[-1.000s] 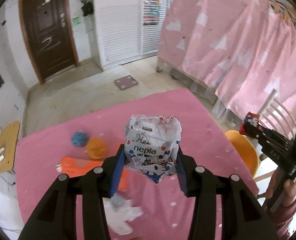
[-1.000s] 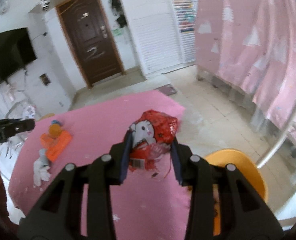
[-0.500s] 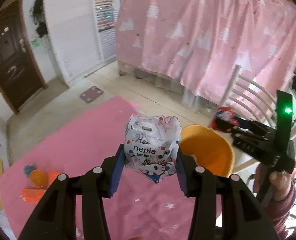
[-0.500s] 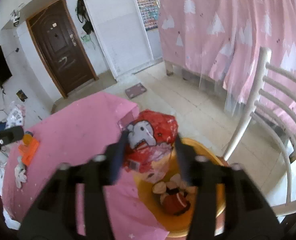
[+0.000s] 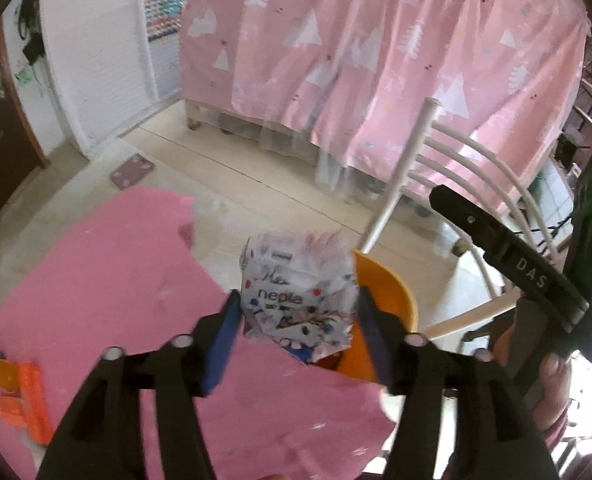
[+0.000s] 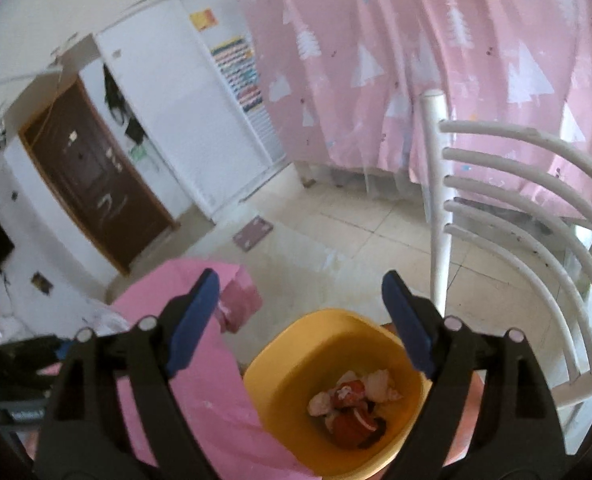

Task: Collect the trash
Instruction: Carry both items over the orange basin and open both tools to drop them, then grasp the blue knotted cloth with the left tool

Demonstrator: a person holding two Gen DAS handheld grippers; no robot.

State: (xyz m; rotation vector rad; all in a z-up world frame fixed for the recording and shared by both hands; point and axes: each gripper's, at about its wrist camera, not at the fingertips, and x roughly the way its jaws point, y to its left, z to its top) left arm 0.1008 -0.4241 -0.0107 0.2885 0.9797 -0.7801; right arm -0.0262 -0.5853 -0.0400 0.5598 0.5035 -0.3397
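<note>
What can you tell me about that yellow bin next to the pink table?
The yellow bin is an open-topped tub with rounded corners, plastic by the look of it, standing upright just past the edge of the pink tablecloth, which hides its near left side, in front of a white chair. At its bottom lies crumpled trash, red and whitish wrappers. The open right gripper hangs above it; nothing grips it. From the left wrist view only its rim shows.

Room with pale beige tiled floor (image 6: 360,240) and white walls (image 6: 168,120). Dark brown wooden door (image 6: 92,176) at left. Pink curtain printed with white trees (image 5: 376,60) covers the far side. White slatted metal chair (image 6: 536,216) stands near a table under a pink tablecloth (image 5: 96,288). Diffuse daylight throughout.
</note>
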